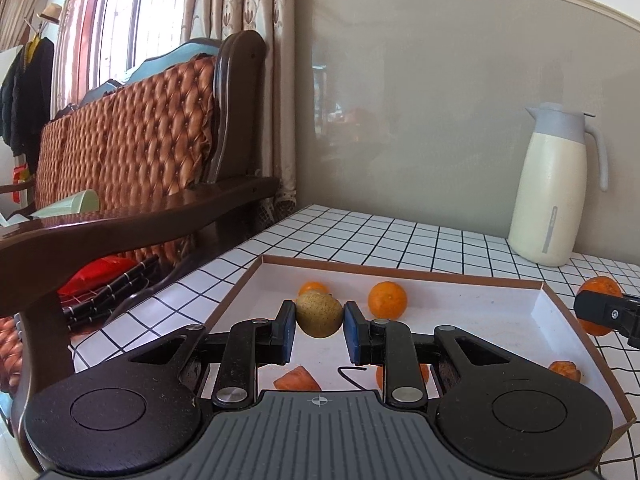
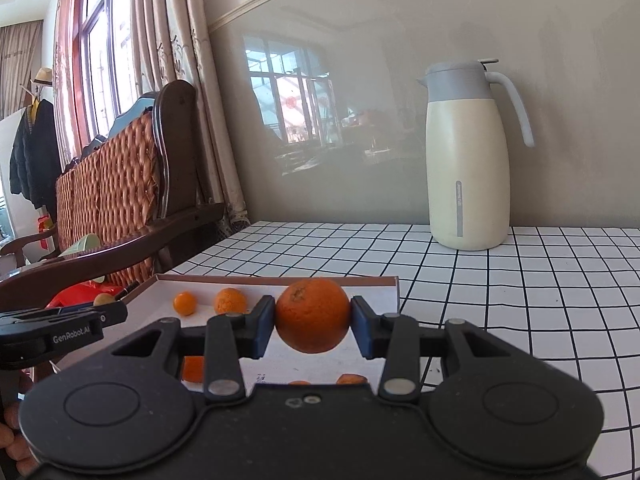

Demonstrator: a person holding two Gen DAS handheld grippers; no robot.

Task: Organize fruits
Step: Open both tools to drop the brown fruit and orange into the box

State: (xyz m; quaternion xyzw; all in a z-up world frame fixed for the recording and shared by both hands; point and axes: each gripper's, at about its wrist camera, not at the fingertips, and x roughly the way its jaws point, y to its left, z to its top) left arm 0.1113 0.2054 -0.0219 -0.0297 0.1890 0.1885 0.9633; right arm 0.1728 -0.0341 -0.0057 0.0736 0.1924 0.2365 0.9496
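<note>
My left gripper (image 1: 319,322) is shut on a green-brown round fruit (image 1: 319,312) and holds it above the shallow white box with a brown rim (image 1: 400,267). Inside the box lie two small oranges (image 1: 387,300) (image 1: 314,288), a third orange (image 1: 423,375) half hidden behind a finger, and orange scraps (image 1: 296,379). My right gripper (image 2: 313,322) is shut on a large orange (image 2: 313,314) near the box's right edge (image 2: 394,292). In the right wrist view the left gripper (image 2: 64,326) enters from the left with its fruit (image 2: 102,300). The left wrist view shows the right gripper (image 1: 600,311) at the right.
A cream and grey thermos jug (image 2: 466,160) stands at the back of the checked tabletop (image 2: 520,288) by the wall. A wooden sofa (image 1: 132,236) with a quilted orange back runs along the table's left side. A hand (image 2: 8,436) shows at lower left.
</note>
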